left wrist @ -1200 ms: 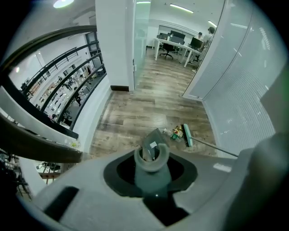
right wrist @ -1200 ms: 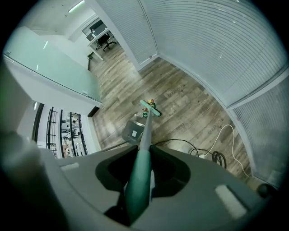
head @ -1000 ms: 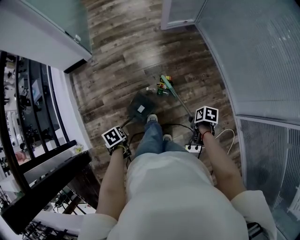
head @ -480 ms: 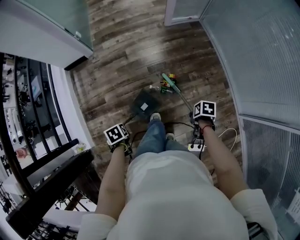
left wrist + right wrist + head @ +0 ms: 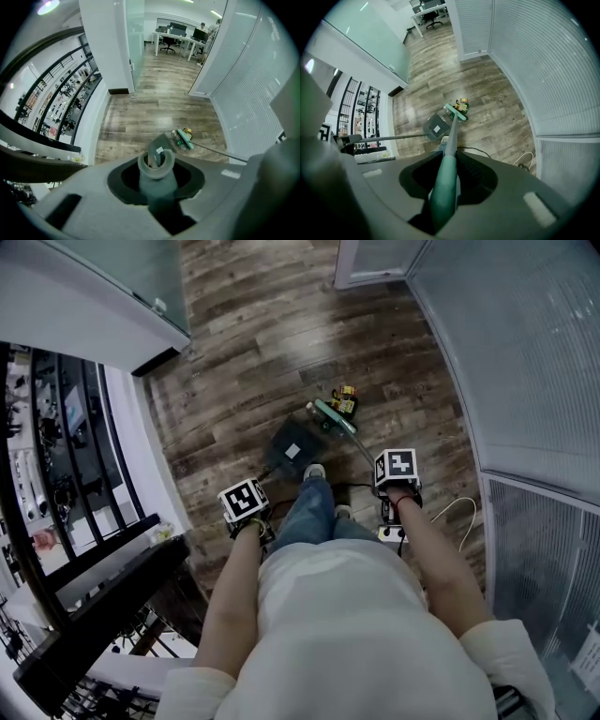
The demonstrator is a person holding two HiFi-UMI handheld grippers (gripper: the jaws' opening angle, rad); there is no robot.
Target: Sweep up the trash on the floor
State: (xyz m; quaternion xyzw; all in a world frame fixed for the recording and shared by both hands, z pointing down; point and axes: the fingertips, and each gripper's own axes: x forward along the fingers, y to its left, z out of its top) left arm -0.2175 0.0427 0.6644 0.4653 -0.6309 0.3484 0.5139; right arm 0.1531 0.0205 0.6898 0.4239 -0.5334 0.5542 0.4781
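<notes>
A dark grey dustpan rests on the wood floor just ahead of my shoes. Its long handle runs up into my left gripper, which is shut on it. My right gripper is shut on the green broom handle. The green broom head lies at the dustpan's far right edge. A small heap of colourful trash sits just beyond the broom head. In the right gripper view the trash touches the broom head, with the dustpan to its left.
Frosted glass partitions curve along the right. A white wall and a dark railing close off the left. A white cable lies on the floor by my right arm. My jeans leg and shoes stand between the grippers.
The broom head has swung left against the dustpan's edge, leaving part of the trash on its far side. Both grippers have drawn inward, closer to my legs.
</notes>
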